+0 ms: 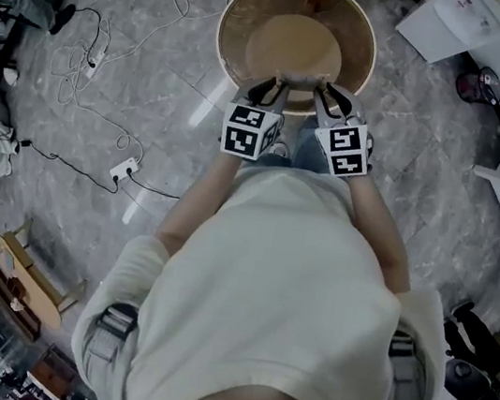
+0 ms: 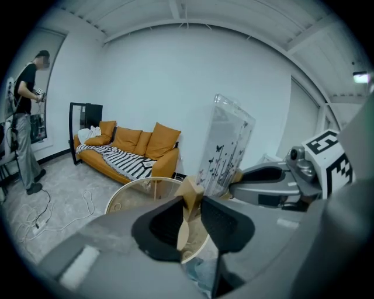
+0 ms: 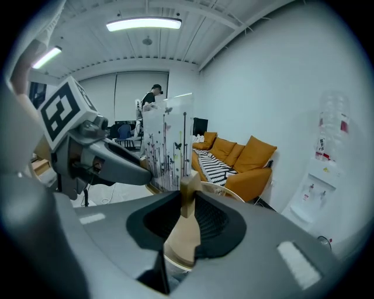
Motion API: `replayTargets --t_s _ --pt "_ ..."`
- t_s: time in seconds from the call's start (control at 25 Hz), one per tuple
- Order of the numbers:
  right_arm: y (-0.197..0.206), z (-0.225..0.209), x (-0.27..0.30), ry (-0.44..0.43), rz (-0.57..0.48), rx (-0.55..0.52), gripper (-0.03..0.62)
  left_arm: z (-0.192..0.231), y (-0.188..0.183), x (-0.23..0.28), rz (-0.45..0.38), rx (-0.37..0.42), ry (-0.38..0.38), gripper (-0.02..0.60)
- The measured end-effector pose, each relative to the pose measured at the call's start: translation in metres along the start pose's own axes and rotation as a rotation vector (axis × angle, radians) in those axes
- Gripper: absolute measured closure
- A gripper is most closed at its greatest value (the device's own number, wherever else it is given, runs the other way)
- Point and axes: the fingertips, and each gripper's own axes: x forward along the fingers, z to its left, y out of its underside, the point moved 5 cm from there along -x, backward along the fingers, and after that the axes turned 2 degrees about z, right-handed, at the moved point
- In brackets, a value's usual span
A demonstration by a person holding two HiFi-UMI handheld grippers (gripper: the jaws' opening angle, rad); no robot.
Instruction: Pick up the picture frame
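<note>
The picture frame is a clear panel (image 2: 224, 145) printed with black butterflies and stems, with pale wooden corner pieces. Both grippers hold it up above a round wooden table (image 1: 236, 13). My left gripper (image 2: 190, 217) is shut on one wooden corner (image 2: 190, 193). My right gripper (image 3: 188, 215) is shut on the other wooden corner (image 3: 188, 188), with the panel (image 3: 165, 149) standing upright to its left. From the head view the frame (image 1: 298, 80) shows only edge-on, as a thin strip between the left gripper (image 1: 269, 84) and the right gripper (image 1: 325, 91).
White cables and a power strip (image 1: 124, 169) lie on the marble floor at the left. A white cabinet (image 1: 458, 20) stands at the upper right. An orange sofa (image 2: 134, 149) lines the far wall; a person (image 2: 23, 117) stands at the left, and a water dispenser (image 3: 324, 175) is at the right.
</note>
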Motion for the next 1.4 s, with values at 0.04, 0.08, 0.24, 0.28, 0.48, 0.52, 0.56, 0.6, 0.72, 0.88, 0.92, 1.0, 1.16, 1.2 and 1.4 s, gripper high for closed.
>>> replayTargets --t_s 0.04,0.08,0.24,0.28,0.48,0.52,0.56,0.6,0.72,0.88,0.92,1.0,1.16,1.2,1.4 --pt "-0.002 0.001 -0.003 -0.002 -0.006 -0.004 0.520 -0.001 -0.002 -0.003 -0.003 0.004 0.002 0.485" --pt "-0.004 0.002 -0.005 -0.005 -0.012 -0.009 0.520 -0.001 -0.003 -0.005 -0.004 0.007 0.004 0.485" --pt "-0.009 0.006 -0.010 -0.020 -0.024 -0.026 0.520 -0.001 -0.003 -0.013 -0.007 0.002 0.008 0.485" --pt "-0.010 0.007 -0.011 -0.019 -0.026 -0.032 0.520 -0.001 -0.004 -0.014 -0.008 0.001 0.011 0.485" --pt "-0.012 0.010 -0.014 -0.015 -0.032 -0.041 0.520 -0.003 -0.003 -0.019 -0.011 0.002 0.009 0.485" --pt "-0.012 0.010 -0.013 -0.014 -0.034 -0.040 0.520 -0.002 -0.004 -0.019 -0.012 0.003 0.008 0.485" --pt "-0.013 0.010 -0.012 -0.012 -0.035 -0.038 0.520 0.000 -0.004 -0.018 -0.013 0.004 0.007 0.485" --pt "-0.013 0.010 -0.011 -0.011 -0.036 -0.037 0.520 0.001 -0.005 -0.018 -0.014 0.003 0.007 0.485" --pt "-0.015 0.011 -0.010 -0.009 -0.039 -0.037 0.520 0.003 -0.006 -0.019 -0.018 0.002 0.005 0.485" --pt "-0.017 0.013 -0.006 -0.006 -0.044 -0.027 0.525 0.007 -0.007 -0.019 -0.017 0.004 0.005 0.485" --pt "-0.017 0.013 -0.006 -0.005 -0.044 -0.022 0.525 0.008 -0.007 -0.020 -0.016 0.004 0.005 0.485" --pt "-0.017 0.014 -0.005 -0.004 -0.042 -0.018 0.525 0.009 -0.006 -0.020 -0.014 0.005 0.006 0.485" --pt "-0.015 0.014 -0.005 -0.004 -0.042 -0.015 0.525 0.008 -0.005 -0.019 -0.009 0.008 0.008 0.485" --pt "-0.015 0.014 -0.005 -0.004 -0.043 -0.014 0.525 0.008 -0.006 -0.019 -0.009 0.009 0.008 0.485" --pt "-0.015 0.014 -0.002 -0.007 -0.043 -0.014 0.525 0.011 -0.006 -0.018 -0.006 0.011 0.006 0.485"
